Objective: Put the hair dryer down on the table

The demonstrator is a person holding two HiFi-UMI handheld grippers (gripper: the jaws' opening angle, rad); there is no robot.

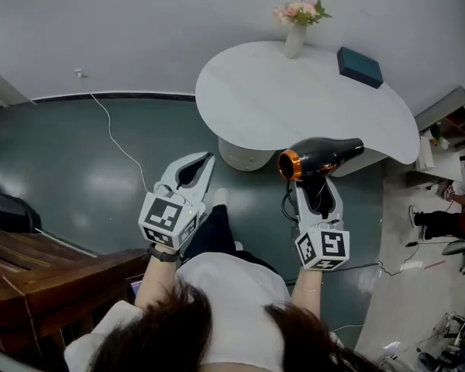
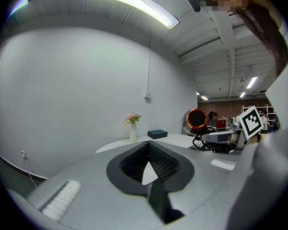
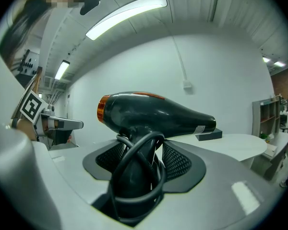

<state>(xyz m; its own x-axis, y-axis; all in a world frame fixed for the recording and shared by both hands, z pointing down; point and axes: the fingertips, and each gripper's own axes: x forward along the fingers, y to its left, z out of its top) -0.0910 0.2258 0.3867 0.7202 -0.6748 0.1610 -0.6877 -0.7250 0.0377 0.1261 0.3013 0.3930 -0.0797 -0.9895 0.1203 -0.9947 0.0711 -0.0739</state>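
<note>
A slip or a twist is judged the chief risk. The hair dryer (image 1: 322,158) is held only by its handle, with the heavy barrel carried crosswise above the right tool (image 1: 316,186), so it could be tipped sideways in the pads if the bench (image 1: 256,99) is met at an angle. The cord (image 3: 134,176) is looped round the handle and is partly caught between the jaws. When the grip is let go, the dryer could be dragged back or rolled by that loop. If it is set down too close to the rounded near edge, it could be lost over the side. If it is carried too far in, the vase (image 1: 295,36) or the dark box (image 1: 359,66) might be knocked, though both stand well apart from it now.

The right tool is closed on the dryer's handle, as is shown plainly in the right gripper view. The barrel lies level just beyond the jaw tips, the orange-ringed end to the left and the nozzle to the right. The dryer is not yet on the bench. It is held in the air near the bench's near edge, and whether it is over the top cannot be told.

The left tool (image 1: 204,161) is seen with its jaw tips together and nothing between them. It is held level, well to the left of the dryer.
</note>
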